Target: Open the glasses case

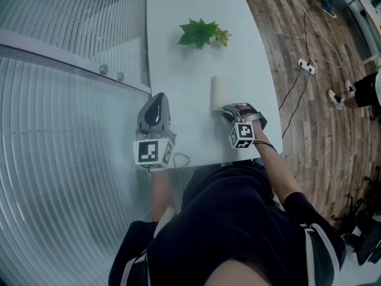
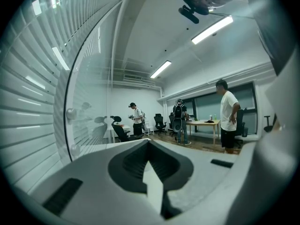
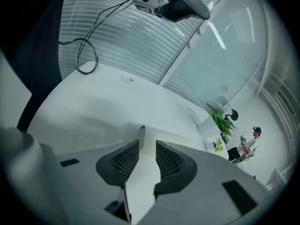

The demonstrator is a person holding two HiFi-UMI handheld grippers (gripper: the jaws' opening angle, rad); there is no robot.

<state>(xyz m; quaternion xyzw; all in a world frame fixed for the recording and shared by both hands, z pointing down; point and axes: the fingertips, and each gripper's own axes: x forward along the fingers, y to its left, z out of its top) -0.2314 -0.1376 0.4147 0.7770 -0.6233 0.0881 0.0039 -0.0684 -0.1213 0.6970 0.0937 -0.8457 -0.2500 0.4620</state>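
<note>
The glasses case (image 1: 219,92) is a white oblong box lying closed on the white table (image 1: 178,52), lengthwise away from me. My right gripper (image 1: 230,109) is at the case's near end and tilts down onto it. In the right gripper view the case (image 3: 168,134) fills the gap between the dark ribbed pads (image 3: 123,159) of the right gripper (image 3: 148,143); whether the pads press on it I cannot tell. My left gripper (image 1: 157,98) hovers at the table's left edge, apart from the case. In its own view the left gripper (image 2: 149,143) has its tips together and holds nothing.
A green leafy plant (image 1: 201,33) (image 3: 220,118) stands beyond the case. A glass wall with blinds (image 1: 59,100) runs along the left. On the wooden floor to the right lie a power strip (image 1: 306,67) and its cable, and a person's foot (image 1: 337,99) shows there. Several people (image 2: 228,116) stand far across the room.
</note>
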